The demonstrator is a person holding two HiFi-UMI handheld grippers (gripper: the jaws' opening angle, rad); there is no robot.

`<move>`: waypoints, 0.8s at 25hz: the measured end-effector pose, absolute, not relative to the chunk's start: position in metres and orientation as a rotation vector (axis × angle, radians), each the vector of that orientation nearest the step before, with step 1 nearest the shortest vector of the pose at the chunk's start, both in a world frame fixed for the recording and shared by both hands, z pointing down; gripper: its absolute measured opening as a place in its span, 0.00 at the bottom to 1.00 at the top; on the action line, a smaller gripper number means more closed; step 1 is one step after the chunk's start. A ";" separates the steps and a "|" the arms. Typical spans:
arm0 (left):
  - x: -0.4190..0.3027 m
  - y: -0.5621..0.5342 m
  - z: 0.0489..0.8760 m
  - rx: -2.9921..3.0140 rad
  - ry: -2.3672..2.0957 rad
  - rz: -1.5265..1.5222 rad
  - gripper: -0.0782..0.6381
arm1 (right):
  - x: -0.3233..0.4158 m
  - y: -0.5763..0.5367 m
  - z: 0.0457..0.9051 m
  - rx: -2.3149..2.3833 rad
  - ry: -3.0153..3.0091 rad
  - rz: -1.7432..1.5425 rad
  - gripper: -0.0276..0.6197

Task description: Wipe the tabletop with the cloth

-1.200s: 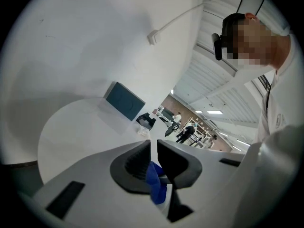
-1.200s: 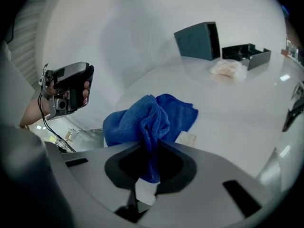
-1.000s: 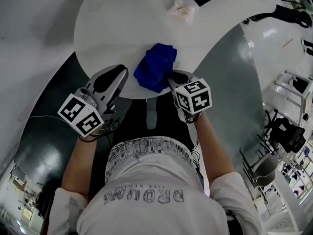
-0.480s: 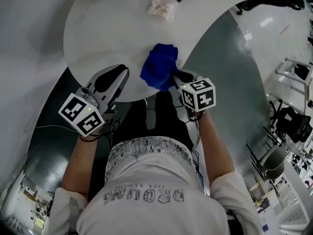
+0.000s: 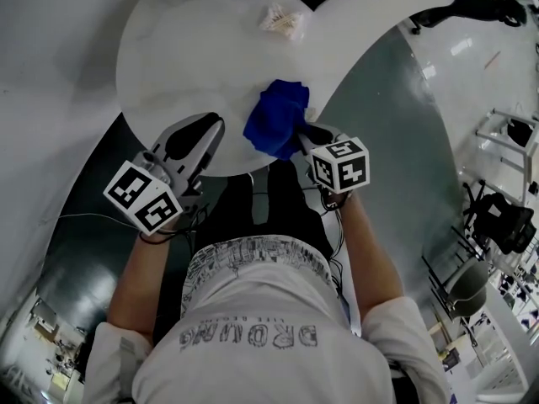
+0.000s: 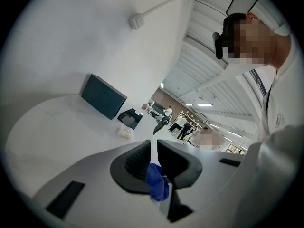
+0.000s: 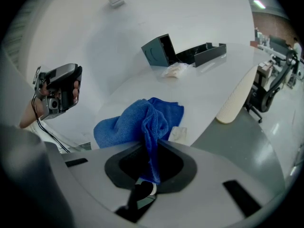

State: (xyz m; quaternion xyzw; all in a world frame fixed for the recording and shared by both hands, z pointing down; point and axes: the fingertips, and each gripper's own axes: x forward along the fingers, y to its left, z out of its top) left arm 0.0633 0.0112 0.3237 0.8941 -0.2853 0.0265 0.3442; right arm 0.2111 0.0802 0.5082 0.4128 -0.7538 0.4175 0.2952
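Observation:
A blue cloth [image 5: 274,116] lies bunched on the round white table [image 5: 185,49], close to its near edge. My right gripper [image 5: 297,135] is shut on the cloth's near end. In the right gripper view the cloth [image 7: 137,120] rises in a fold that runs down between the jaws of the right gripper [image 7: 153,147]. My left gripper [image 5: 209,127] hovers at the table's near edge, left of the cloth and apart from it. Its jaws stand nearly together with nothing held, as the left gripper [image 6: 154,148] shows in its own view, with the cloth [image 6: 156,182] seen beyond them.
A crumpled pale wrapper [image 5: 282,20] lies at the table's far side, near a dark box [image 7: 159,49] and a black tray [image 7: 206,53]. A ribbed cream post [image 7: 235,101] stands off the table's right edge. Grey floor [image 5: 396,108] surrounds the table; chairs stand at the right.
The head view has shifted a little. The right gripper stays shut on the cloth near the table's edge, and the cloth looks slightly more bunched. The left gripper has hardly moved.

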 end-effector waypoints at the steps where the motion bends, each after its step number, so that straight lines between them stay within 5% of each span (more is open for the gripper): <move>1: 0.061 0.011 0.322 2.324 -0.743 0.066 0.19 | 0.209 0.080 0.508 1.098 -2.005 1.113 0.11; 20: 0.031 0.002 0.264 2.391 -0.843 -0.069 0.19 | 0.169 0.021 0.385 1.124 -2.356 1.055 0.11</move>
